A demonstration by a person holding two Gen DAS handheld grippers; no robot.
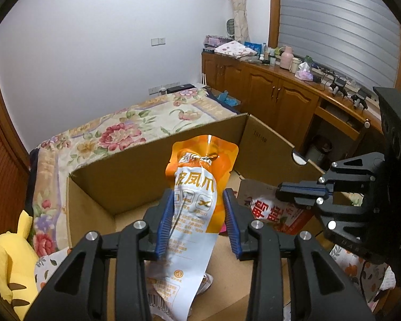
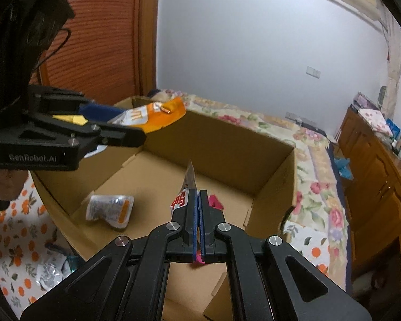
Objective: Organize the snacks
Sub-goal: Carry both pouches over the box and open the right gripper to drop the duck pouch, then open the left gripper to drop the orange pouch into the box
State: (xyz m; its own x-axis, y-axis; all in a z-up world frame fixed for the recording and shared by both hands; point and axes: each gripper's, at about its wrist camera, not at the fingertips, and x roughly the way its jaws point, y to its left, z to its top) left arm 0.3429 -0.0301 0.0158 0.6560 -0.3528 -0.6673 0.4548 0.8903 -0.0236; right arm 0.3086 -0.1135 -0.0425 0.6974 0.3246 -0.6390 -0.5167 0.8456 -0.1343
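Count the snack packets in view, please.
4: orange packet in left gripper, red packet in right gripper, silver packet on box floor, crumpled packet outside it. A pink thing may be another.

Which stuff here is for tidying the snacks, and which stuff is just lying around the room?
For the job:
- orange snack pouch, between the left gripper's fingers
- red-lettered snack packet, pinched by the right gripper
- silver snack pack lying in the box
- cardboard box

Just lying about:
- yellow plush toy
- floral bedspread
- pink flask on the wooden cabinet
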